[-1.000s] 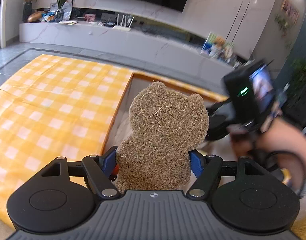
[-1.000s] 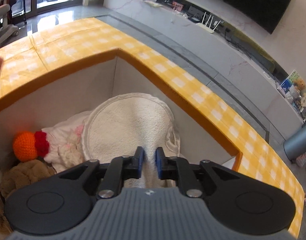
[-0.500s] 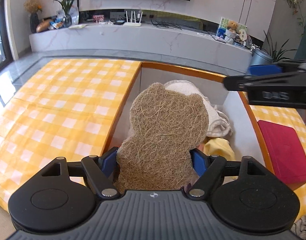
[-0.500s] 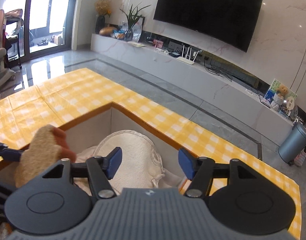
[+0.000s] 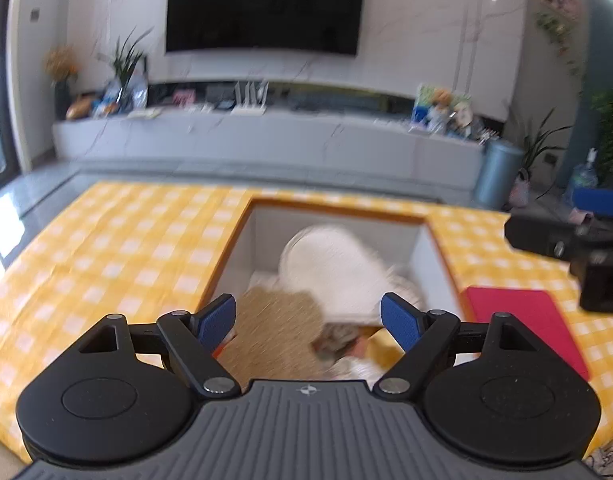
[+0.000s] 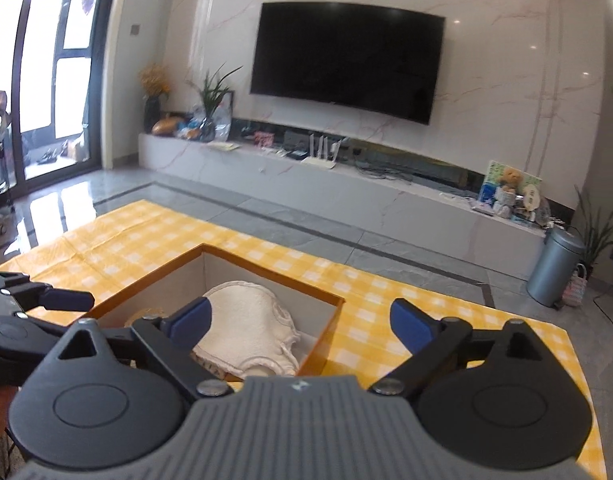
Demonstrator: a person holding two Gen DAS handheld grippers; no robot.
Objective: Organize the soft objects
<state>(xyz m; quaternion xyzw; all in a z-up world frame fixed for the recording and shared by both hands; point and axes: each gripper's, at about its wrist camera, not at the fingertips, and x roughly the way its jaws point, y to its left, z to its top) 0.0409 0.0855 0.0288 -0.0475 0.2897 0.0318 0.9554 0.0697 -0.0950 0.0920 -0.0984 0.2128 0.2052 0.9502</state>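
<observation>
An open box (image 5: 436,252) with white walls and an orange rim is sunk in the yellow checked cloth. In it lie a brown bear-shaped fibre pad (image 5: 274,328), a white round towel (image 5: 330,268) and other soft items. My left gripper (image 5: 308,322) is open and empty above the box's near end. My right gripper (image 6: 302,322) is open and empty, above the box's right side; the towel (image 6: 246,328) and box (image 6: 326,332) show below it. The left gripper (image 6: 38,300) shows at that view's left.
A red flat pad (image 5: 526,320) lies on the yellow checked cloth (image 5: 106,260) right of the box. The right gripper's body (image 5: 578,256) hangs at the right edge of the left wrist view. A TV wall, a low cabinet and a grey bin (image 6: 554,268) stand beyond.
My left gripper has opened and let go of the brown bear pad, which now lies in the box. Both grippers have risen and pulled back; the right one stays open.
</observation>
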